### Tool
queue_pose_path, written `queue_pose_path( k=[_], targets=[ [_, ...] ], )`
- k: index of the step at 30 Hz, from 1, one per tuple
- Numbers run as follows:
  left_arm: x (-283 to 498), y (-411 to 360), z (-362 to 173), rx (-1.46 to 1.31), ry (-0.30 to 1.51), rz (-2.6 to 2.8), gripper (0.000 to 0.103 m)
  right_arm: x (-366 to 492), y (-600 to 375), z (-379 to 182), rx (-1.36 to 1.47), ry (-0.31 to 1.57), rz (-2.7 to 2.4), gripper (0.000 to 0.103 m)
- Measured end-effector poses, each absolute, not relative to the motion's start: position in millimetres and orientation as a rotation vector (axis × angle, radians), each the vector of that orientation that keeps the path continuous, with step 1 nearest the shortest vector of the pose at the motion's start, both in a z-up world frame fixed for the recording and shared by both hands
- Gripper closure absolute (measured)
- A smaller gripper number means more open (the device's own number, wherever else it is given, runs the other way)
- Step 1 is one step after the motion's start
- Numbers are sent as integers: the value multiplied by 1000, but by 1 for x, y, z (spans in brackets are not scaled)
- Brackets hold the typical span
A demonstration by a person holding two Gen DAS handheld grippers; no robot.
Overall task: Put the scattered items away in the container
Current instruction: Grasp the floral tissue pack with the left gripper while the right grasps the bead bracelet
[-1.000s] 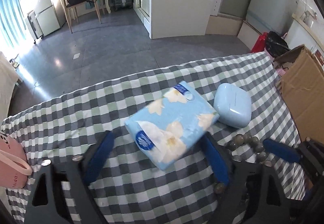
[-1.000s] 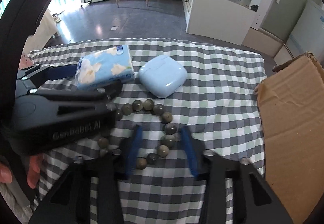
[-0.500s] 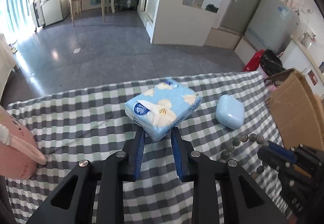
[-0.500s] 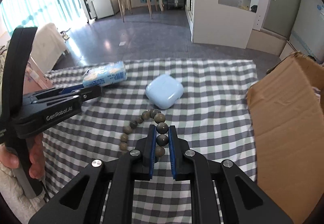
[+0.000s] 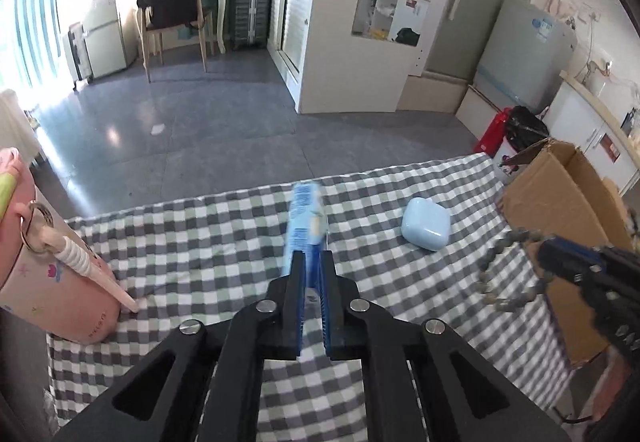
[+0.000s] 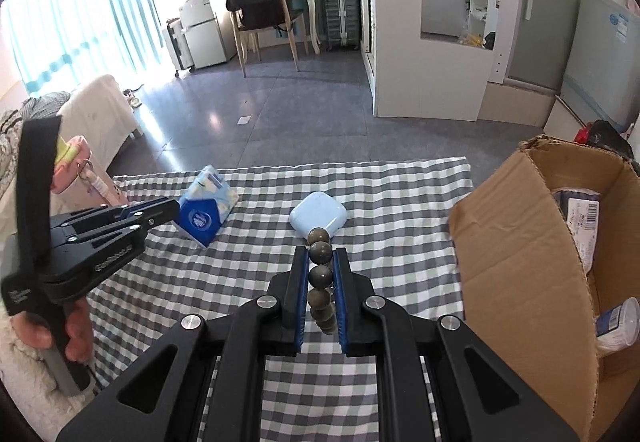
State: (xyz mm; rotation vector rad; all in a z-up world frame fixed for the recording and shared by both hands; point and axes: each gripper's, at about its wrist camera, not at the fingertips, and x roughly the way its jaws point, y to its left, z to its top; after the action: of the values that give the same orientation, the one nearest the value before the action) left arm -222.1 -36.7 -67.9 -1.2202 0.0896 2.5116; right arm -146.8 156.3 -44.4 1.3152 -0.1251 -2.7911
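Blue-and-white soft pack: the tissue pack (image 5: 306, 220) is pinched at one end in your left gripper (image 5: 311, 282), whose jaws have just been closing on it. It hangs edge-up, lifted off the checked surface (image 5: 208, 242).
Risk, tissue pack: your hold looks to be on a thin end of a squashy wrapper. A quick swing could let it slide out or twist round between the pads.
Dark round beads: the bead bracelet (image 6: 321, 274) sits between the blue pads of your right gripper (image 6: 321, 282), clamped on a few beads, the rest dangling. From the left wrist view the loop (image 5: 504, 270) hangs free beside the box.
Risk, bracelet: round beads give little purchase. One could roll out of the pinch, and the hanging loop could snag on a box flap as you cross over.
Cardboard: the box (image 6: 520, 242) stands at the right end of the surface, tilted open towards you, with some packets already inside. It is the container to aim for.
Risk, box: a raised flap stands between the grippers and the opening. Knock it and the light box may shift or tip.
Pale blue plastic: the earbud case (image 6: 318, 217) lies on the surface, just beyond the bracelet, not yet collected.
Risk, both grippers: they are near each other and both bound rightwards. Cross their paths and they may collide, so stagger the two drops.
Pink: a pouch (image 5: 52, 282) rests at the left edge, well apart from the action.
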Motion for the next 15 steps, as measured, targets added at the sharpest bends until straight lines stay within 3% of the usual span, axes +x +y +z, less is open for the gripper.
queue_pose_path(
  k=[1, 2, 3, 5, 6, 15],
  targets=[
    [-222, -35, -70, -1223, 109, 2523, 89, -145, 158, -44, 1316, -132, -2792, 92],
    [-223, -33, -74, -1231, 133, 2520, 76, -144, 160, -44, 1322, -137, -2789, 92],
    [-224, -30, -78, -1236, 153, 2518, 56, -142, 161, -44, 1325, -141, -2789, 92],
    [-224, -25, -86, -1210, 187, 2556, 30, -141, 163, -44, 1331, -151, -2783, 92],
    [-225, -24, -90, -1200, 210, 2589, 25, -141, 165, -44, 1331, -155, -2785, 92],
    [-239, -34, -109, -1313, 113, 2587, 23, -146, 168, -46, 1334, -174, -2770, 92]
  ],
)
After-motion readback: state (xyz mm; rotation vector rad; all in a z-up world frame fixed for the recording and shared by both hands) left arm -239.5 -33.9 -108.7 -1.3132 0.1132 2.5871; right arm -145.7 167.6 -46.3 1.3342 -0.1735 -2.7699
